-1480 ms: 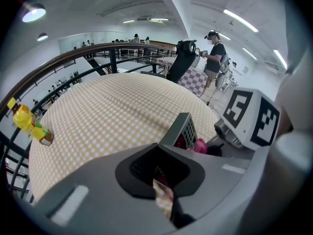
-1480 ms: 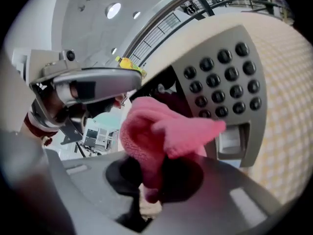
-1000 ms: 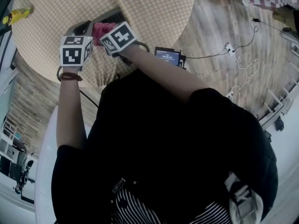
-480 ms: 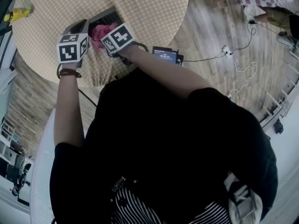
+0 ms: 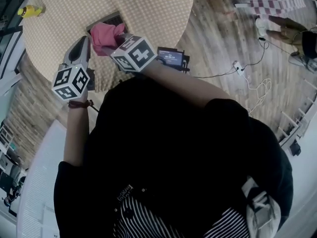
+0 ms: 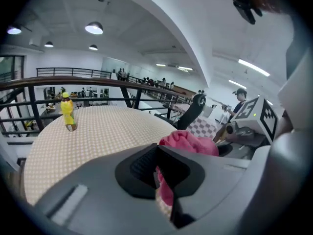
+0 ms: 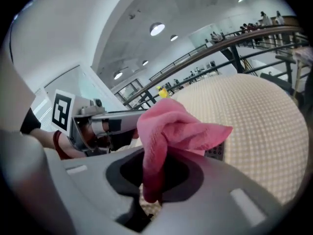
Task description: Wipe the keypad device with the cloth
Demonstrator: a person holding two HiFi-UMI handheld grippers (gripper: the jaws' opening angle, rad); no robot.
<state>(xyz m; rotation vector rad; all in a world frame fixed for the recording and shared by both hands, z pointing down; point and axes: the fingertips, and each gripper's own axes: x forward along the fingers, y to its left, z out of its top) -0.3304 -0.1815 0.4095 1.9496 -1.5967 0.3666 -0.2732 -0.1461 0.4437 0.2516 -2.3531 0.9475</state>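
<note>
A pink cloth [image 5: 105,34] hangs bunched in my right gripper [image 5: 108,47], which is shut on it just above the table. In the right gripper view the pink cloth [image 7: 168,131] rises out of the closed jaws of that right gripper [image 7: 149,196]. The dark keypad device [image 5: 113,20] lies on the round checked table [image 5: 148,9], partly covered by the cloth; a corner of the keypad device [image 7: 215,153] shows beyond it. My left gripper [image 5: 84,40] sits just left of the cloth, jaws together and empty. The pink cloth [image 6: 188,142] shows past the left gripper [image 6: 166,199].
A yellow bottle [image 5: 29,10] stands at the table's far left edge. A small screen device [image 5: 171,58] sits just off the table's near edge. Cables and a power strip [image 5: 242,66] lie on the wooden floor at right.
Both grippers have drawn back toward me. The left one has come away from the device. The cloth now stands bunched up higher over the keypad.
</note>
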